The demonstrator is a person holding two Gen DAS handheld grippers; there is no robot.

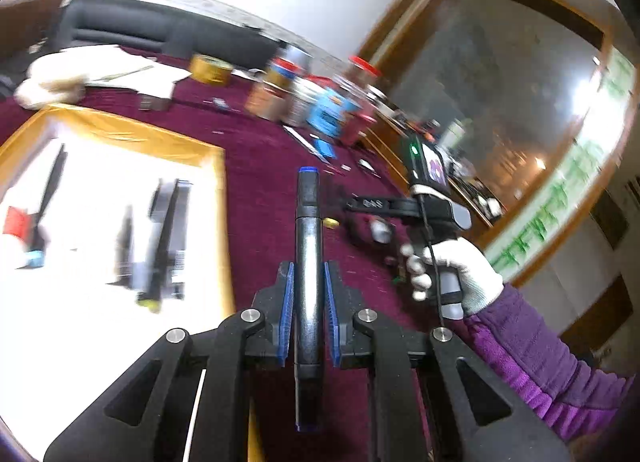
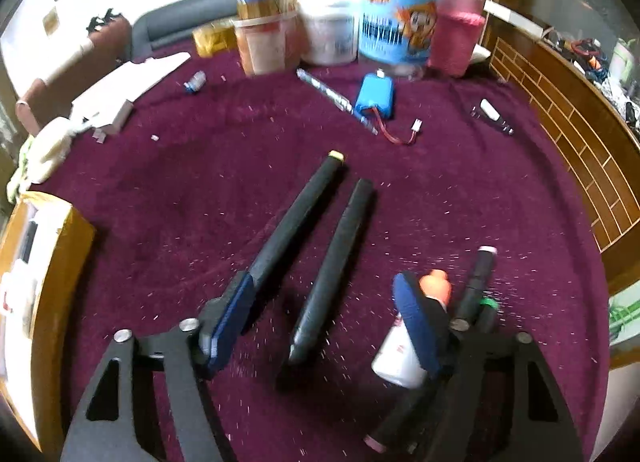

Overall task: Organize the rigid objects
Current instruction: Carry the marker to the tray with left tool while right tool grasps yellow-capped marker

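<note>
I can't read the blurred jar labels (image 2: 394, 28); the box's (image 1: 120, 214) contents smear, and its left side is cropped.

On the counter (image 2: 200, 182), two markers (image 2: 296, 230) lie side by side, a row of jars (image 2: 332, 26) behind them, a battery pack (image 2: 376, 96) between, and a tray (image 2: 44, 262) at left.

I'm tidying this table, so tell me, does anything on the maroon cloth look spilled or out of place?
Yes. Pale specks litter the maroon cloth like spilled crumbs. A blue battery pack lies loose, its red lead trailing, and a white bottle with an orange cap lies on its side by the right gripper.
</note>
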